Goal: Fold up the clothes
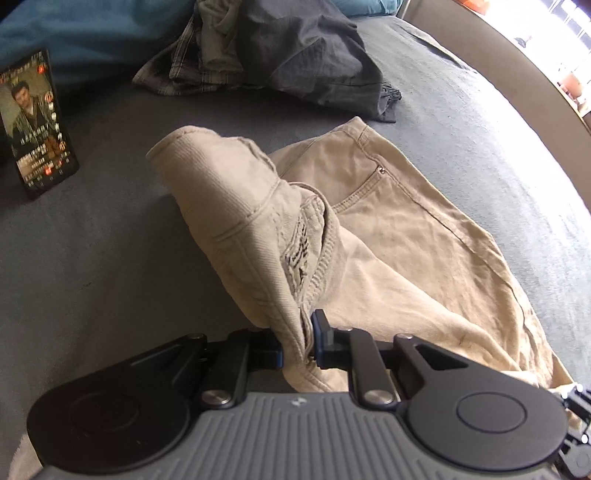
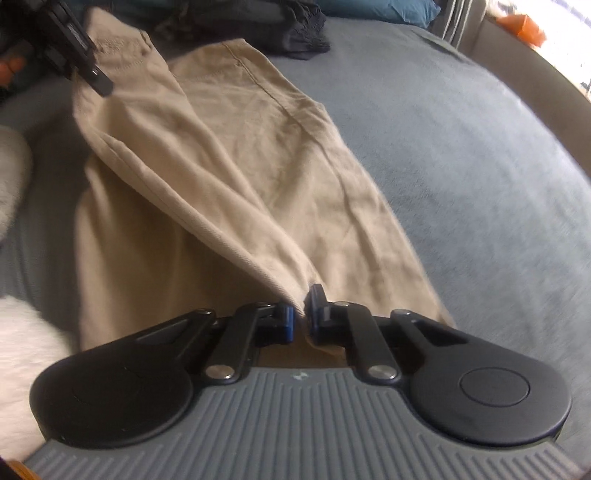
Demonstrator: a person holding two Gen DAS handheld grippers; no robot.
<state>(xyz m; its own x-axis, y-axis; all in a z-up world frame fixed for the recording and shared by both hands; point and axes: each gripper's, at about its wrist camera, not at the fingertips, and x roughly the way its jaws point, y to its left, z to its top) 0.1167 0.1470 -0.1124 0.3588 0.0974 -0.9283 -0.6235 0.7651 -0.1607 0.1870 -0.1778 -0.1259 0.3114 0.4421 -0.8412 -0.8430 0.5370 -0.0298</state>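
Beige trousers [image 1: 388,229] lie spread on a grey-blue bed cover [image 1: 92,258]. My left gripper [image 1: 297,349] is shut on the waistband, which rises bunched with its inner label showing. In the right wrist view the same trousers [image 2: 229,155] stretch away from me, and my right gripper [image 2: 301,319] is shut on a pinched edge of the leg fabric, lifted off the bed. The left gripper [image 2: 92,74] shows at the top left of that view, holding the far end of the cloth.
A heap of dark and plaid clothes [image 1: 266,55] lies at the back of the bed. A phone with a lit screen [image 1: 35,125] stands propped at the left. Something white and fluffy [image 2: 26,350] sits at the left. Teal pillows [image 1: 74,33] lie behind; the bed's edge [image 1: 517,85] curves at right.
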